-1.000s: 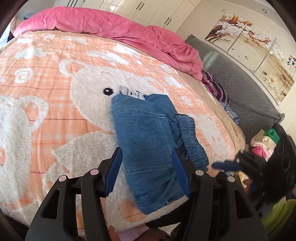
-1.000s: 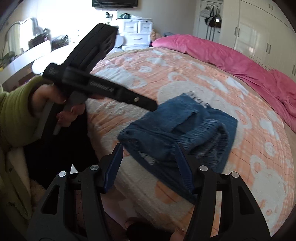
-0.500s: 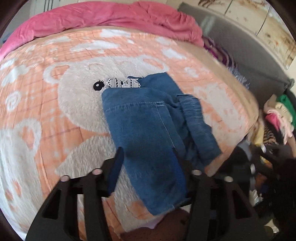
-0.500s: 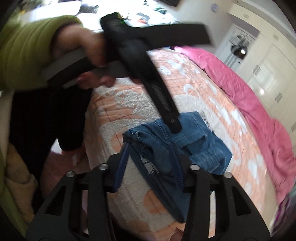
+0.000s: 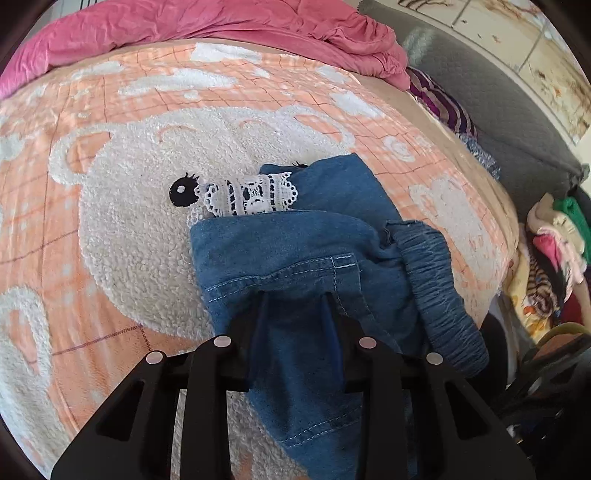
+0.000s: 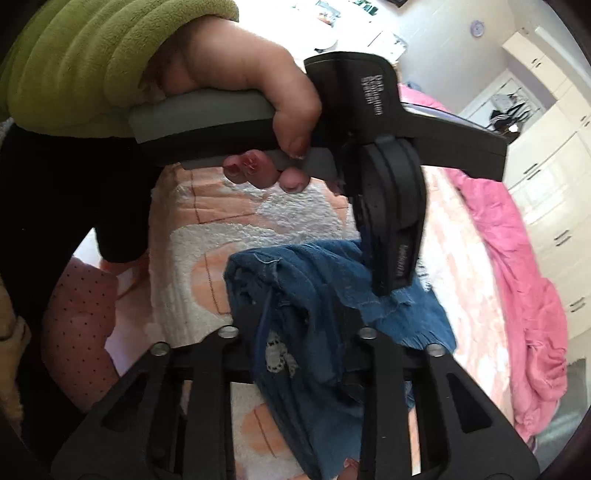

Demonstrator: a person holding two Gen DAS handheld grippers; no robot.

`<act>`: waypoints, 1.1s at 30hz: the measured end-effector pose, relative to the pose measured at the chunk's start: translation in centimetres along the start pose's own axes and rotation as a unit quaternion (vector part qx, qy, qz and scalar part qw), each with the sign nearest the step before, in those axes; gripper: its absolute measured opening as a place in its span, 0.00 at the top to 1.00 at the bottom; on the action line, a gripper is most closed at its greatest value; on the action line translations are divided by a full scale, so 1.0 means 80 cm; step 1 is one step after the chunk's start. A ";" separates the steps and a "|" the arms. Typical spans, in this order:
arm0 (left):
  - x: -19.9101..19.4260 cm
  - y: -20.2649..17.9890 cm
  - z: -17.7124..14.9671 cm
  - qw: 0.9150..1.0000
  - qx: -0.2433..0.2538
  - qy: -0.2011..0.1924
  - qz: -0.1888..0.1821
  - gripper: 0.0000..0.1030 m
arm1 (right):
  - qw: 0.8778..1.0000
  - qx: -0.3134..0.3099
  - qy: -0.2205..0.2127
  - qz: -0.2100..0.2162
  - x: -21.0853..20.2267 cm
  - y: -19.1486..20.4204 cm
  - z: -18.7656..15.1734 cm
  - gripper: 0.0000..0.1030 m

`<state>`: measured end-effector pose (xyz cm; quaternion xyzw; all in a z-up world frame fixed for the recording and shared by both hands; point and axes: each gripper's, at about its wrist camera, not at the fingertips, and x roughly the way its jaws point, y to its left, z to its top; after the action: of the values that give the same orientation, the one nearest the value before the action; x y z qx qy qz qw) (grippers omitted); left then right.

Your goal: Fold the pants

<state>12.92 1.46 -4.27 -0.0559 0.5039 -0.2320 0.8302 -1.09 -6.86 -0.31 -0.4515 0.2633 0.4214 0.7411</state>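
Blue denim pants (image 5: 303, 258) with a white lace trim (image 5: 247, 194) lie bunched near the front edge of a bed. My left gripper (image 5: 295, 306) is shut on the near denim fold. In the right wrist view the pants (image 6: 306, 280) hang partly over the bed edge, and my right gripper (image 6: 299, 321) is shut on a bunch of denim. The left gripper (image 6: 388, 236) shows there from the side, pointing down onto the pants, held by a hand in a green sleeve.
The bed has an orange and white bear blanket (image 5: 147, 240). A pink duvet (image 5: 221, 26) lies along the far side. A grey headboard (image 5: 509, 110) and a pile of clothes (image 5: 554, 258) are to the right. White wardrobes (image 6: 554, 129) stand beyond the bed.
Both grippers moved forward onto the pants and closed on the denim. The left gripper tilted down over the cloth, and the cloth bunched up.
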 end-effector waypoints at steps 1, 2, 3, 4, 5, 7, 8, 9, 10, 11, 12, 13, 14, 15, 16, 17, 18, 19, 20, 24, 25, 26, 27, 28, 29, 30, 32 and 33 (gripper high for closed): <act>0.001 0.001 0.000 1.000 -0.001 0.000 -0.002 0.72 | 1.000 0.006 0.000 0.011 -0.001 -0.003 0.000 0.91; 0.001 0.000 0.000 1.000 0.003 -0.001 -0.001 0.72 | 1.000 0.011 0.001 0.020 -0.002 -0.006 0.000 0.94; 0.001 -0.001 -0.001 1.000 0.008 -0.001 0.001 0.72 | 0.999 0.017 0.002 0.031 -0.003 -0.009 -0.001 0.95; 0.001 -0.001 -0.001 1.000 0.010 -0.002 0.003 0.72 | 0.999 0.020 0.001 0.041 -0.009 -0.011 -0.004 0.98; 0.001 -0.003 -0.001 1.000 0.013 -0.002 0.005 0.72 | 0.999 0.022 -0.001 0.050 -0.013 -0.011 -0.004 1.00; 0.001 -0.003 -0.001 1.000 0.014 -0.003 0.006 0.72 | 0.997 0.027 -0.004 0.066 -0.026 -0.010 -0.012 1.00; 0.001 -0.003 -0.001 1.000 0.014 -0.003 0.005 0.72 | 0.997 0.031 -0.002 0.073 -0.030 -0.010 -0.018 1.00; 0.001 -0.003 -0.001 1.000 0.013 -0.003 0.005 0.72 | 0.997 0.034 -0.001 0.076 -0.028 -0.007 -0.023 1.00; 0.001 -0.003 -0.002 1.000 0.011 -0.004 0.004 0.72 | 0.996 0.037 0.000 0.077 -0.029 -0.007 -0.028 1.00; 0.000 -0.004 -0.002 1.000 0.011 -0.005 0.003 0.72 | 0.996 0.046 0.004 0.081 -0.028 -0.007 -0.035 1.00; 0.000 -0.004 -0.002 1.000 0.012 -0.006 0.003 0.72 | 0.995 0.054 0.005 0.081 -0.027 -0.008 -0.040 1.00; 0.000 -0.004 -0.002 1.000 0.012 -0.006 0.004 0.72 | 0.995 0.063 0.006 0.082 -0.025 -0.008 -0.044 1.00; 0.000 -0.005 -0.003 1.000 0.013 -0.008 0.005 0.72 | 0.993 0.076 0.005 0.086 -0.022 -0.007 -0.047 1.00; 0.001 -0.005 -0.004 1.000 0.013 -0.008 0.005 0.72 | 0.993 0.083 0.004 0.087 -0.020 -0.007 -0.048 1.00; 0.000 -0.004 -0.004 1.000 0.013 -0.009 0.005 0.72 | 0.992 0.090 0.003 0.088 -0.016 -0.005 -0.048 1.00; 0.000 -0.004 -0.004 1.000 0.012 -0.009 0.005 0.72 | 0.991 0.097 0.002 0.088 -0.010 -0.004 -0.048 0.99; 0.000 -0.004 -0.004 1.000 0.012 -0.009 0.004 0.72 | 0.991 0.101 0.002 0.087 -0.009 -0.002 -0.048 0.99; 0.000 -0.004 -0.004 1.000 0.012 -0.010 0.005 0.72 | 0.991 0.106 0.001 0.087 -0.009 -0.002 -0.047 0.99; 0.000 -0.004 -0.004 1.000 0.012 -0.010 0.005 0.72 | 0.989 0.115 -0.003 0.088 -0.010 -0.003 -0.047 0.97; 0.000 -0.006 -0.004 1.000 0.018 -0.010 0.012 0.72 | 0.971 0.202 -0.048 0.116 -0.028 -0.027 -0.052 0.95; 0.000 -0.006 -0.004 1.000 0.019 -0.010 0.013 0.72 | 0.966 0.223 -0.059 0.120 -0.033 -0.034 -0.054 0.93; 0.000 -0.007 -0.003 1.000 0.019 -0.011 0.014 0.72 | 0.961 0.240 -0.072 0.120 -0.039 -0.039 -0.054 0.93; 0.000 -0.008 -0.003 1.000 0.019 -0.011 0.015 0.72 | 0.956 0.251 -0.088 0.126 -0.047 -0.042 -0.053 0.93; 0.000 -0.008 -0.003 1.000 0.020 -0.011 0.016 0.72 | 0.953 0.256 -0.099 0.129 -0.053 -0.043 -0.051 0.93; 0.000 -0.008 -0.003 1.000 0.020 -0.012 0.016 0.72 | 0.949 0.261 -0.114 0.132 -0.061 -0.044 -0.047 0.93; 0.000 -0.008 -0.003 1.000 0.020 -0.011 0.016 0.72 | 0.947 0.264 -0.128 0.131 -0.067 -0.044 -0.042 0.93; 0.001 -0.009 -0.003 1.000 0.021 -0.012 0.018 0.72 | 0.947 0.265 -0.139 0.114 -0.070 -0.045 -0.030 0.93; 0.001 -0.009 -0.003 1.000 0.021 -0.012 0.019 0.72 | 0.948 0.268 -0.135 0.105 -0.065 -0.046 -0.024 0.93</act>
<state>12.46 0.81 -4.19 -0.0318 0.4899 -0.2264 0.8413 -0.58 -11.47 4.44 -0.1445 0.3096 0.4679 0.8151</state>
